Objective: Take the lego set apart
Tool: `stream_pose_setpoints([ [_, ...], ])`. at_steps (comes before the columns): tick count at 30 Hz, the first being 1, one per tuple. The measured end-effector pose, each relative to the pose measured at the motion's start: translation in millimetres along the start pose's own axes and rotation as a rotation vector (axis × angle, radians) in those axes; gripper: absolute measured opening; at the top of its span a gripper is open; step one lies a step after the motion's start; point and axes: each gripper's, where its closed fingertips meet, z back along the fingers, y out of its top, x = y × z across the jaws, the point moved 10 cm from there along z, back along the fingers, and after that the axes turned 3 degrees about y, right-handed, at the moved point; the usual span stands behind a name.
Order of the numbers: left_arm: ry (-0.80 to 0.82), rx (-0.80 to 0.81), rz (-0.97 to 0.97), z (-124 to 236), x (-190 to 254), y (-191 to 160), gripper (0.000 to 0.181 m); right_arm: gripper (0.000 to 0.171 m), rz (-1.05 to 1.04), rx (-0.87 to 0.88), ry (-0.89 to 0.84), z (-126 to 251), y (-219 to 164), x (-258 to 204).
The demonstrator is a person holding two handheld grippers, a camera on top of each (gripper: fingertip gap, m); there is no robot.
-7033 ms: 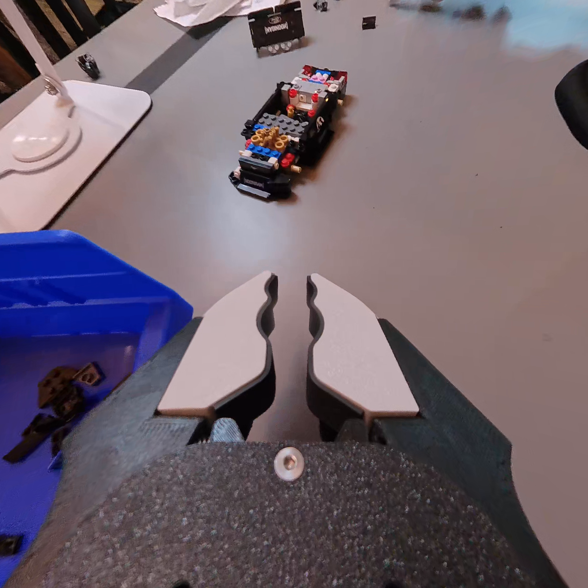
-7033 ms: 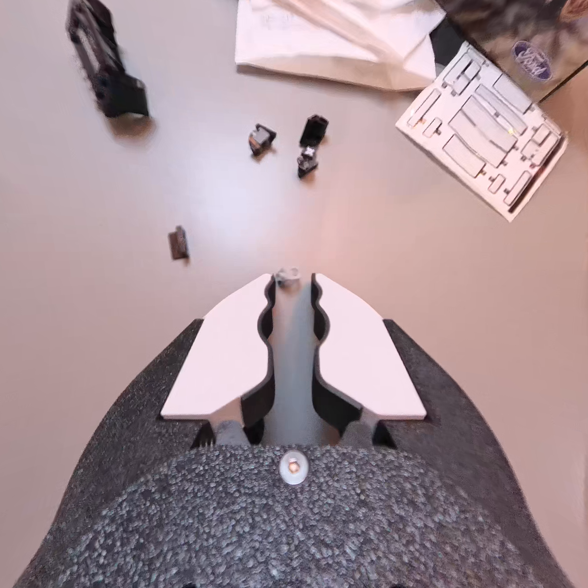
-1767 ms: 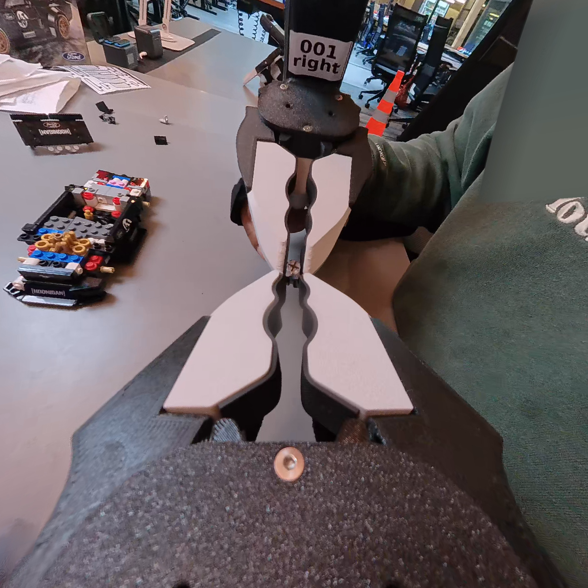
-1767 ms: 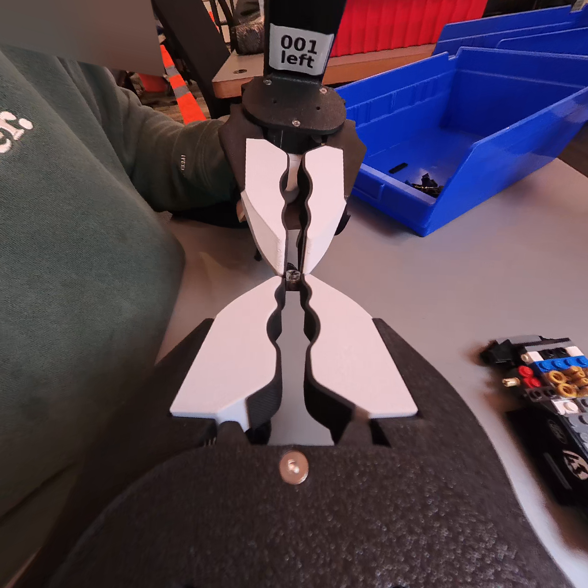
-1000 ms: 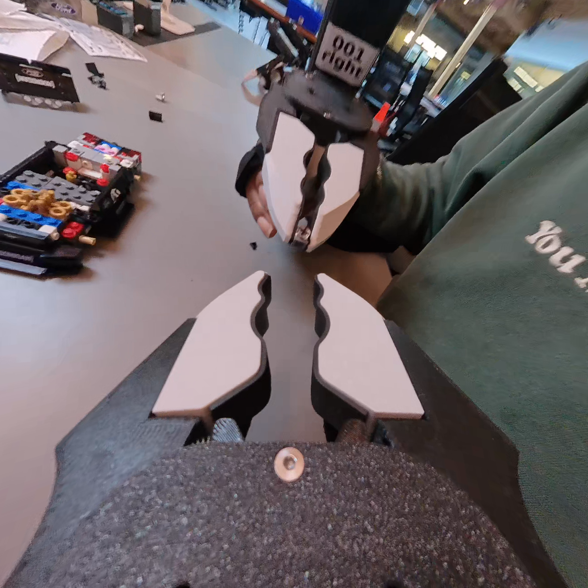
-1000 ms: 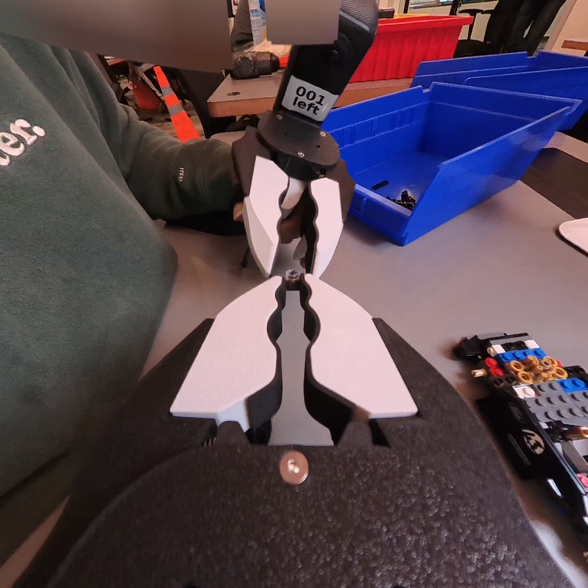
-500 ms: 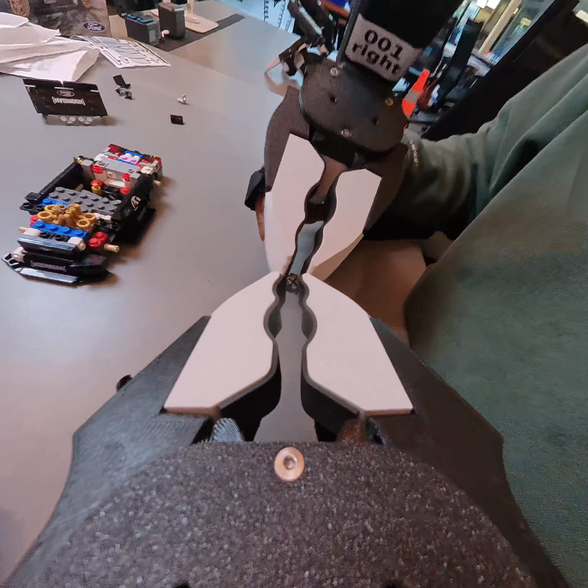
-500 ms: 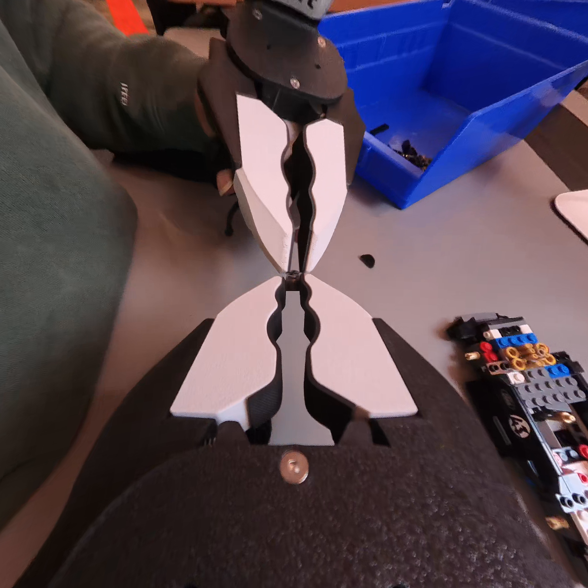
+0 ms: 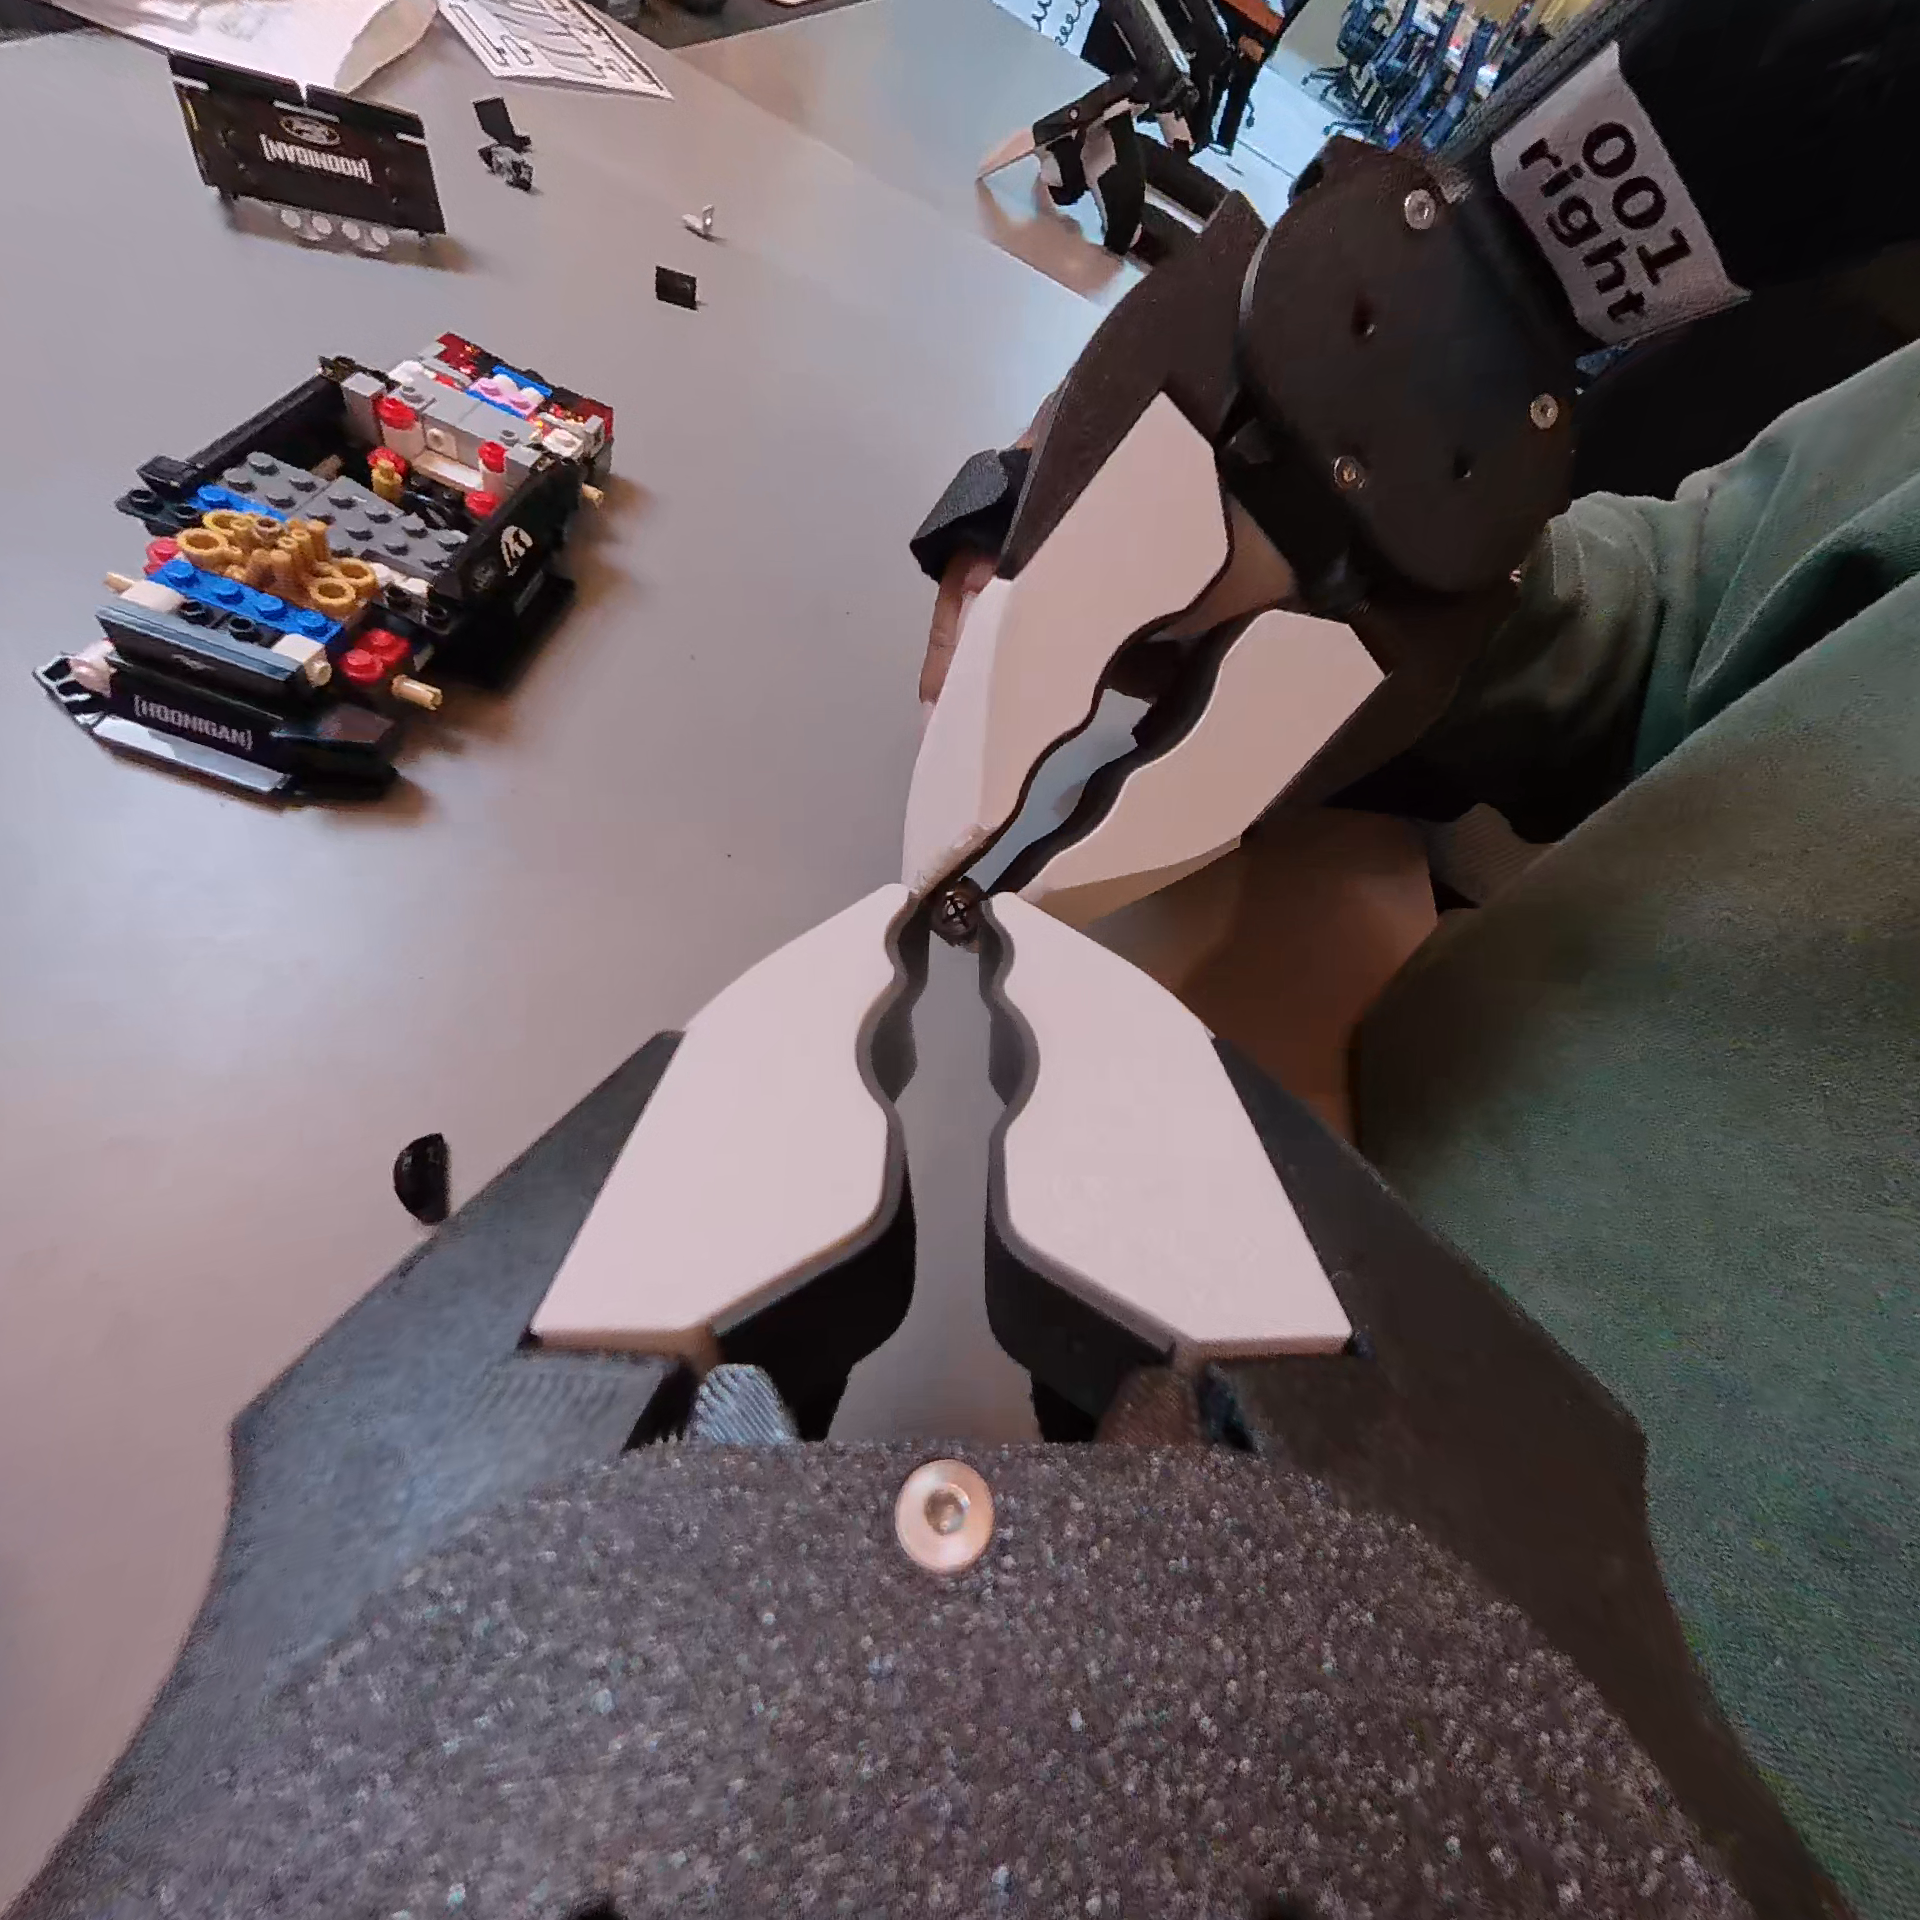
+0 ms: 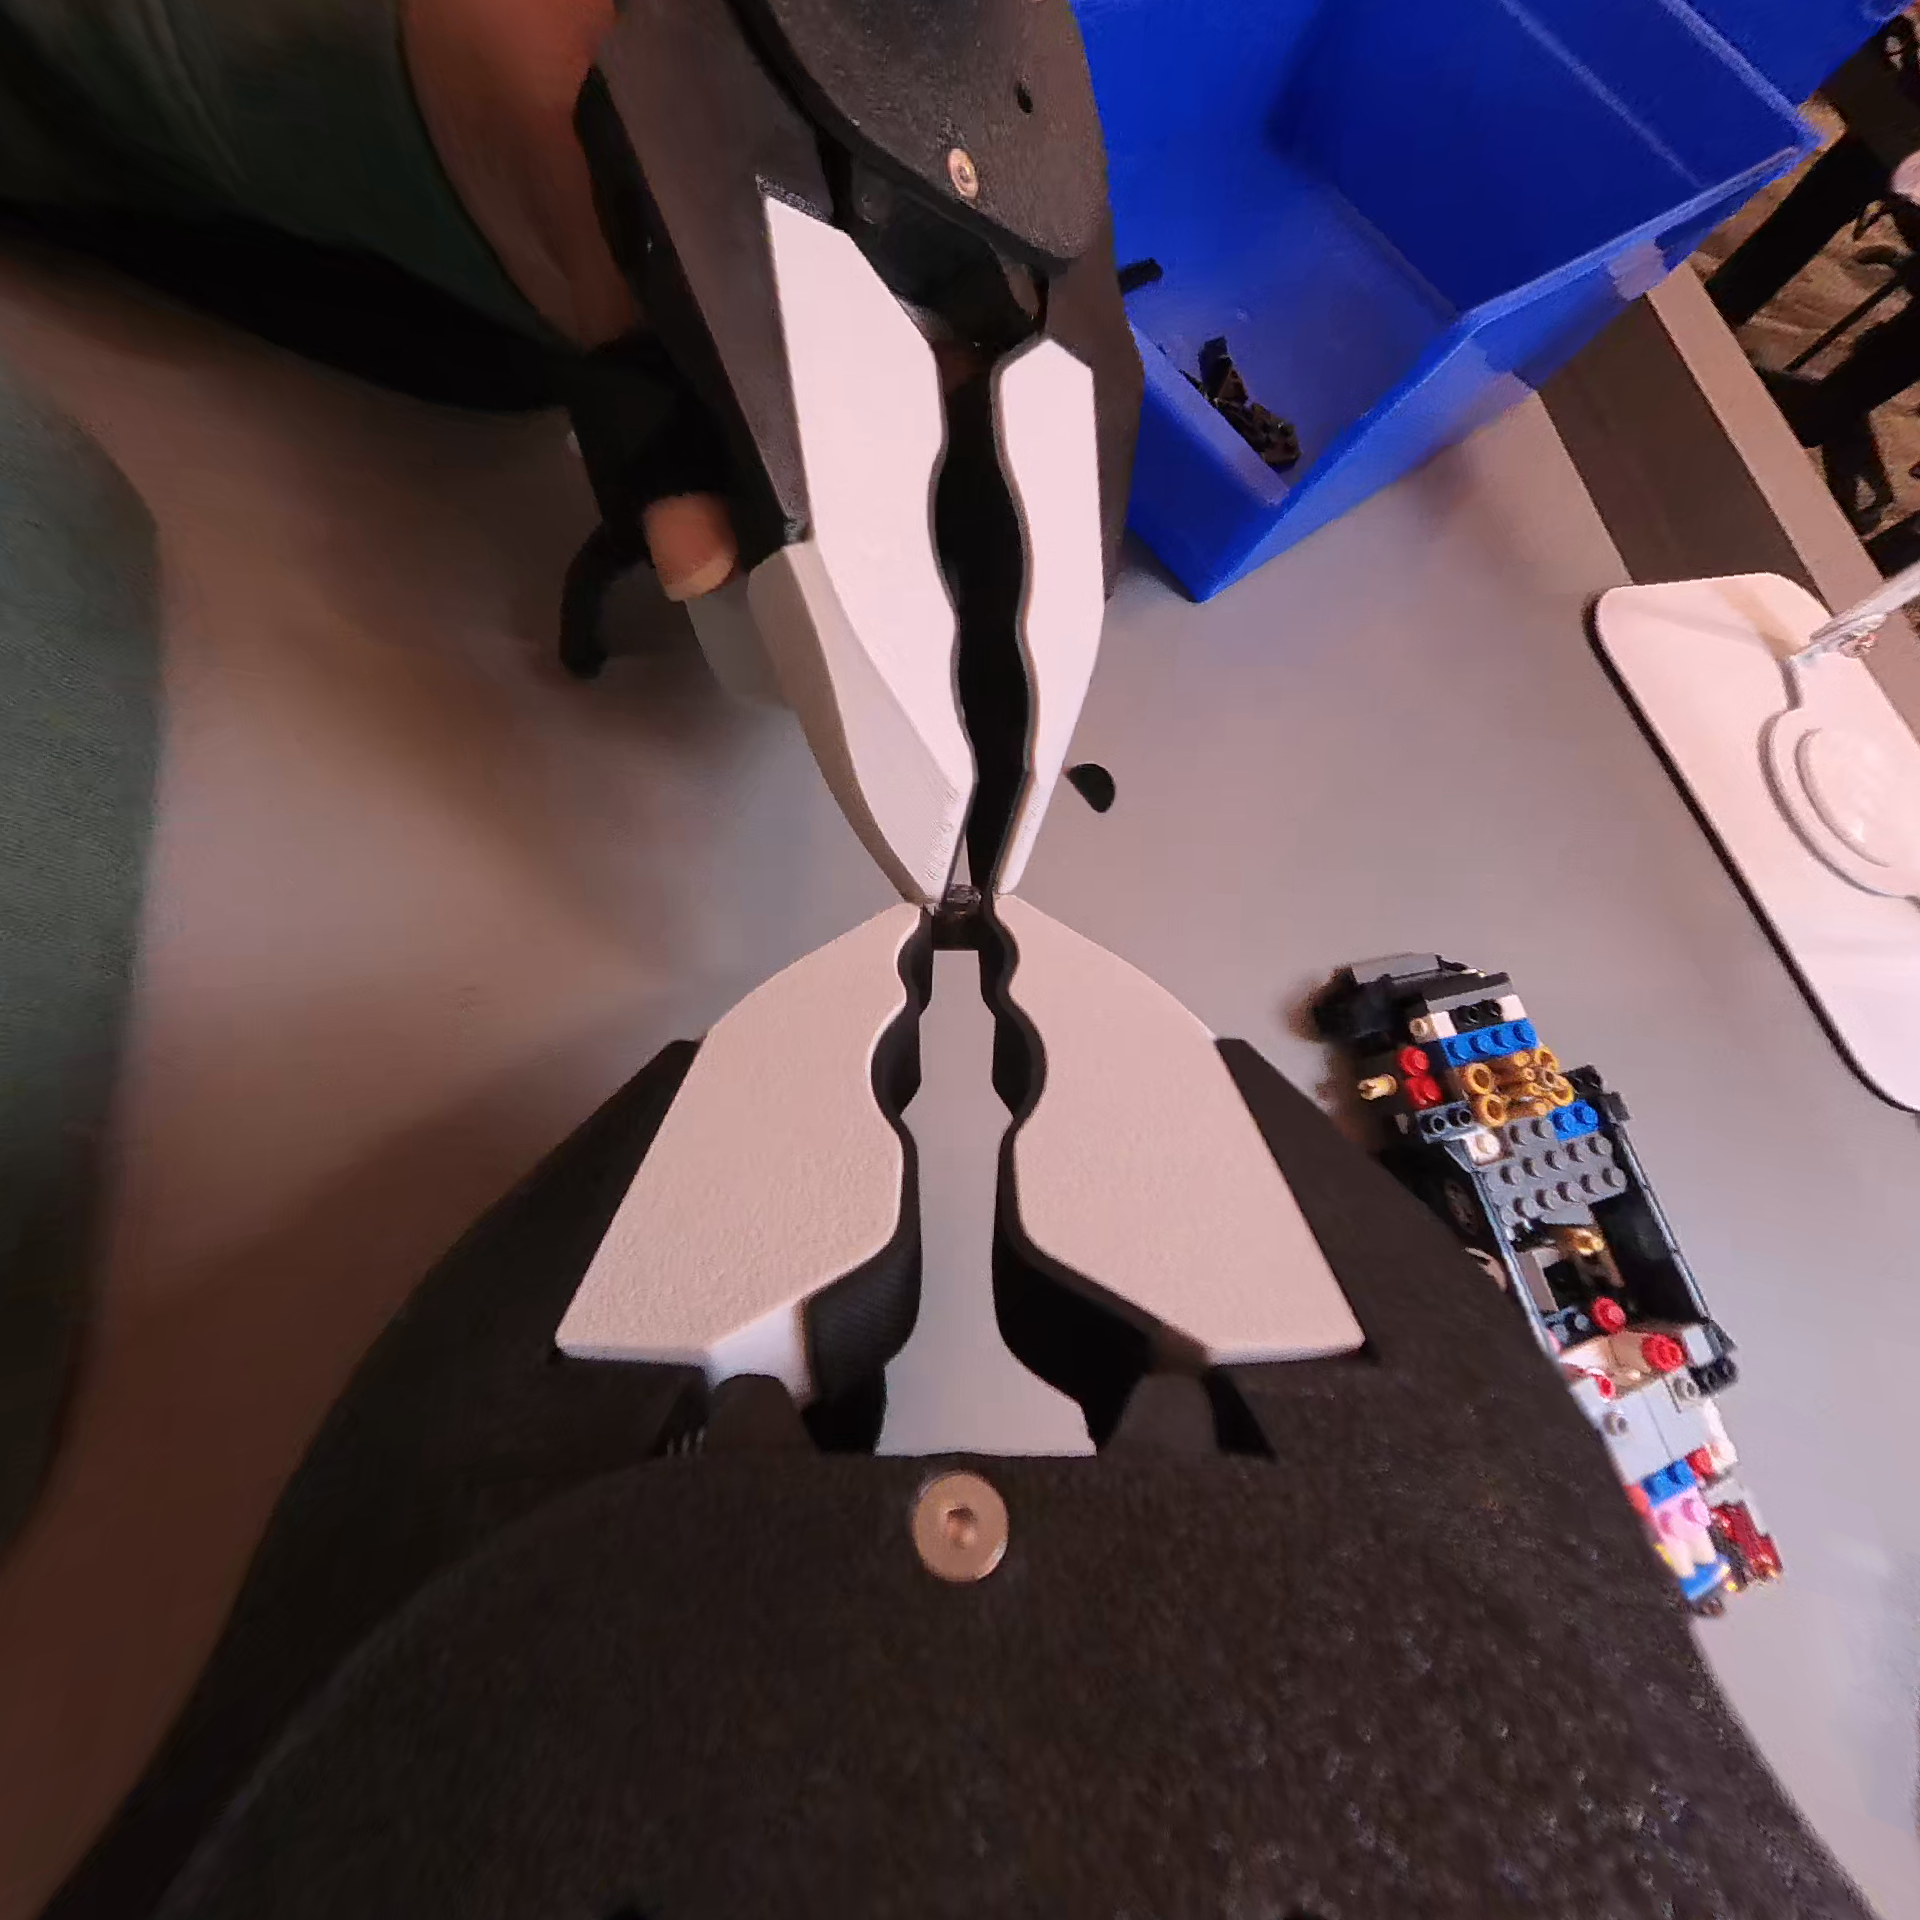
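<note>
Grey and smooth, the worktop point(image 9: 260, 935) fills most of both views, and a green sleeve point(image 9: 1714, 831) is seen at its near edge. On its far side in the right wrist view a blue bin point(image 10: 1351, 343) is set, with a few dark pieces lying in its bottom, and a white flat stand base point(image 10: 1704, 748) is seen just beyond the bin's corner.

The left gripper point(image 9: 951, 914) and the right gripper point(image 10: 961, 920) are held tip to tip above the worktop. Both pairs of jaws are pinched down on one small dark piece point(image 9: 956, 916), which is caught between the four tips; its exact shape cannot be made out.

The partly stripped lego car point(image 9: 343, 582) is left lying flat on the worktop, well apart from the grippers, with its grey, blue, red and gold studs exposed. In the right wrist view it lies just beside the right gripper's body.

Farther off, a black panel point(image 9: 307, 156) is stood on edge, with white paper sheets point(image 9: 312, 31) behind it. Between the car and the panel a small black brick point(image 9: 675, 286) is seen, and a tiny black rounded piece point(image 9: 421, 1174) lies near the left gripper's body.
</note>
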Motion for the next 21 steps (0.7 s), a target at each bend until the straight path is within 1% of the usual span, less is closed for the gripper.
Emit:
stream_pose_setpoints([
  [4, -0.024, 0.022, -0.005, 2.4, 0.3, 1.3, 0.007, 0.009, -0.018, 0.03, 0.01, 1.9, 1.2, 0.7],
  [9, -0.077, 0.08, 0.016, 6.9, 0.1, 3.8, 0.007, 0.009, -0.057, 0.115, 0.031, 7.1, 2.9, 3.3],
  [15, -0.167, 0.16, 0.071, 12.0, 0.9, 7.7, 0.007, 0.017, -0.112, 0.203, 0.077, 9.9, 1.0, 8.0],
  [18, -0.19, 0.192, 0.1, 15.1, -1.2, 8.7, 0.007, 0.015, -0.119, 0.261, 0.086, 15.0, 4.0, 7.8],
  [20, -0.207, 0.206, 0.11, 15.9, -1.0, 9.4, 0.007, 0.008, -0.111, 0.273, 0.071, 17.3, 6.1, 7.2],
  [21, -0.209, 0.207, 0.109, 15.8, -0.7, 9.4, 0.007, 0.008, -0.104, 0.273, 0.066, 17.9, 7.2, 6.4],
])
